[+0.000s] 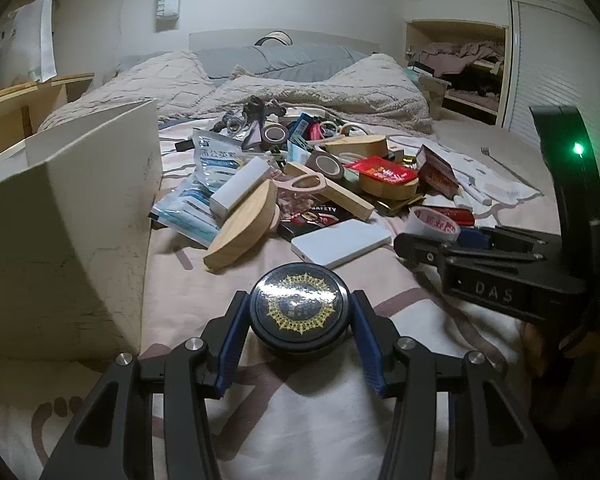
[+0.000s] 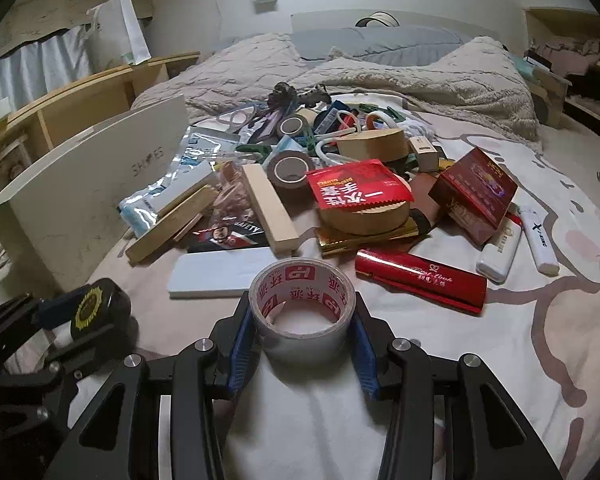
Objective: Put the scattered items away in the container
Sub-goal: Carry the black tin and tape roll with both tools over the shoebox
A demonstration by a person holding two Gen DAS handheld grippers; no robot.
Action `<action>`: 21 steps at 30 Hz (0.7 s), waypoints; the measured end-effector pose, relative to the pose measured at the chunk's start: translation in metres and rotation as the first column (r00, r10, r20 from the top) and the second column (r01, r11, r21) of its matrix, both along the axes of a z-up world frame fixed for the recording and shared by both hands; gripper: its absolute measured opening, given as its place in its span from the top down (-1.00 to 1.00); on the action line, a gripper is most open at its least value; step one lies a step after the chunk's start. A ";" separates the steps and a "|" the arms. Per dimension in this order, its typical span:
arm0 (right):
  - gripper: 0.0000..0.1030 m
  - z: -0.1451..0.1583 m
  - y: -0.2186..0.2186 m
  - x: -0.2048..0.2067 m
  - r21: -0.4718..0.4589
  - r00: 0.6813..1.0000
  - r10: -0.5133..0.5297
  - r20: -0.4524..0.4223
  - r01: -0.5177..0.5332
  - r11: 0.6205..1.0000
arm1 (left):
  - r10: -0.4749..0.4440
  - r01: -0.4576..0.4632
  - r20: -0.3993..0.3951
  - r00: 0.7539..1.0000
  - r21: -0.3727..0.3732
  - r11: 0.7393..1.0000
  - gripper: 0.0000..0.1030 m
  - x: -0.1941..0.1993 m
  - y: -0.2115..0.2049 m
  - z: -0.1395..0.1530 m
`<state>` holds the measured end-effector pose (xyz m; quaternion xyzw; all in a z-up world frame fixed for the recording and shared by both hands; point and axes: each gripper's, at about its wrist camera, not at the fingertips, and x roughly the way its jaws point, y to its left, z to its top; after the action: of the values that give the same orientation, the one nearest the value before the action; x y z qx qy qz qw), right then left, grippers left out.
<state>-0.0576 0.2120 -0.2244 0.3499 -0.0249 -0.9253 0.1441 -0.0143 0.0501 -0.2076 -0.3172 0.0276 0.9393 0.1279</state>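
My left gripper (image 1: 300, 312) is shut on a round black tin (image 1: 299, 314) with a gold sunburst on its lid, low over the bedsheet. The same black tin (image 2: 94, 310) shows at the lower left of the right wrist view. My right gripper (image 2: 302, 320) is shut on a roll of packing tape (image 2: 302, 312) with red print, its blue pads pressed on both sides. That tape roll (image 1: 432, 222) lies at the right of the left wrist view, by the right gripper's black body. The white cardboard box (image 1: 60, 216) stands open to the left; its side (image 2: 80, 200) reads "SHOES".
A heap of scattered items (image 2: 340, 176) covers the bed: wooden blocks, tape rolls, red packets, a white power bank (image 1: 340, 242), lighters, scissors. A rumpled blanket (image 1: 300, 84) lies behind. Wooden shelving (image 2: 80, 104) runs along the left, and a fork (image 1: 500, 164) lies on the sheet at right.
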 end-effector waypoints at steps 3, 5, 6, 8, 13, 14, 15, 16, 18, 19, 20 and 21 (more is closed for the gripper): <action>0.12 0.002 -0.001 0.004 -0.001 1.000 0.006 0.006 -0.006 1.000 | 0.006 -0.006 -0.004 1.000 0.011 1.000 0.03 0.001 -0.004 0.004; 0.13 0.003 -0.001 0.007 0.000 1.000 0.008 0.010 -0.008 1.000 | 0.008 -0.008 -0.003 1.000 0.018 1.000 0.03 0.002 -0.006 0.006; 0.13 0.005 -0.002 0.009 -0.007 1.000 0.010 0.012 -0.010 1.000 | 0.008 -0.008 -0.002 1.000 0.019 1.000 0.03 0.001 -0.006 0.007; 0.13 0.009 -0.001 0.011 -0.031 1.000 0.014 0.013 -0.013 0.999 | 0.010 -0.010 -0.003 1.000 0.026 1.000 0.03 0.002 -0.008 0.010; 0.13 0.027 -0.001 0.015 -0.080 1.000 0.016 -0.011 -0.016 0.997 | 0.011 -0.010 -0.011 1.000 0.053 0.999 0.03 -0.001 -0.015 0.029; 0.13 0.030 -0.001 0.015 -0.092 1.000 0.016 -0.013 -0.017 0.996 | 0.011 -0.010 -0.018 1.000 0.054 0.998 0.03 -0.001 -0.016 0.033; 0.13 0.032 0.000 0.015 -0.107 1.000 0.016 -0.013 -0.017 0.994 | 0.015 -0.013 -0.030 0.999 0.054 0.998 0.03 -0.002 -0.017 0.038; 0.13 0.035 0.001 0.015 -0.124 1.000 0.018 -0.012 -0.019 0.992 | 0.022 -0.019 -0.042 0.999 0.053 0.998 0.03 -0.002 -0.019 0.043; 0.13 0.040 0.002 0.015 -0.143 1.000 0.016 -0.009 -0.017 0.990 | 0.028 -0.025 -0.055 0.998 0.057 0.998 0.03 -0.002 -0.023 0.051; 0.13 0.042 0.003 0.014 -0.147 1.000 0.013 -0.011 -0.015 0.989 | 0.032 -0.029 -0.062 0.998 0.061 0.998 0.03 -0.003 -0.026 0.057; 0.12 0.043 0.003 0.014 -0.150 1.000 0.012 -0.012 -0.014 0.989 | 0.035 -0.030 -0.069 0.997 0.064 0.997 0.03 -0.004 -0.028 0.061; 0.12 0.045 0.004 0.014 -0.153 1.000 0.012 -0.013 -0.014 0.988 | 0.036 -0.031 -0.079 0.996 0.067 0.997 0.03 -0.004 -0.030 0.066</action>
<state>-0.0439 0.2156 -0.1795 0.3324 -0.0927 -0.9218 0.1768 -0.0188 0.0198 -0.1413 -0.2751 -0.0037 0.9537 0.1212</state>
